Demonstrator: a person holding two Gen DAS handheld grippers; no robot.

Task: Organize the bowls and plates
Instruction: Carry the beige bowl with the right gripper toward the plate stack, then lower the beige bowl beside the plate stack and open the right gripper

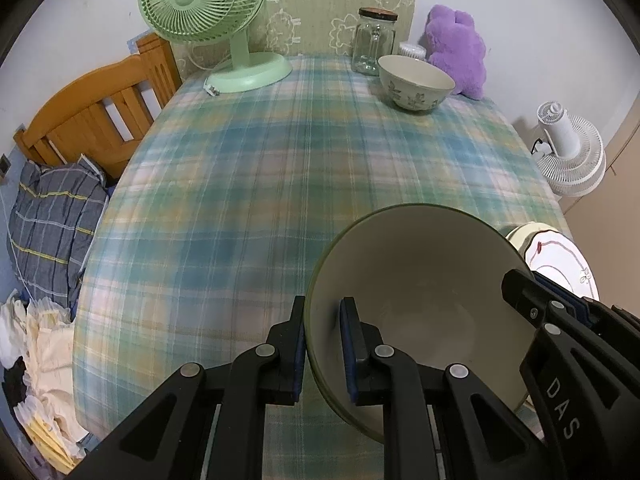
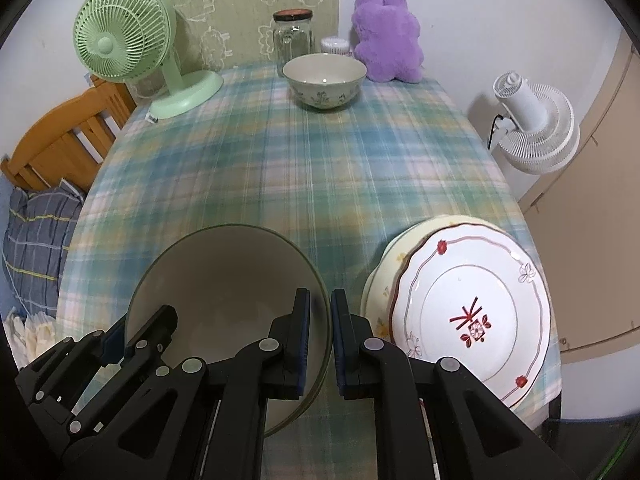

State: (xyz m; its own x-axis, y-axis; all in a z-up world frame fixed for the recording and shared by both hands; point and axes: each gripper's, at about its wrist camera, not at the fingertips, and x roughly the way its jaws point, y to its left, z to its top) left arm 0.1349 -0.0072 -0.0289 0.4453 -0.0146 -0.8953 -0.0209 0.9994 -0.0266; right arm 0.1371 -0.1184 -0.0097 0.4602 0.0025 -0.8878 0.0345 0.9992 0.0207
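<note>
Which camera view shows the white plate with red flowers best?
The right wrist view: there the white plate shows almost whole, with its red pattern, lying on a cream plate. The left wrist view shows only a slice of its rim, past the big bowl and the right gripper.

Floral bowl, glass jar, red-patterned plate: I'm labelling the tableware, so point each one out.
floral bowl (image 2: 325, 82): right wrist view, on its outer wall.
glass jar (image 2: 292, 38): right wrist view, on its clear body.
red-patterned plate (image 2: 472, 304): right wrist view, on its white centre.
</note>
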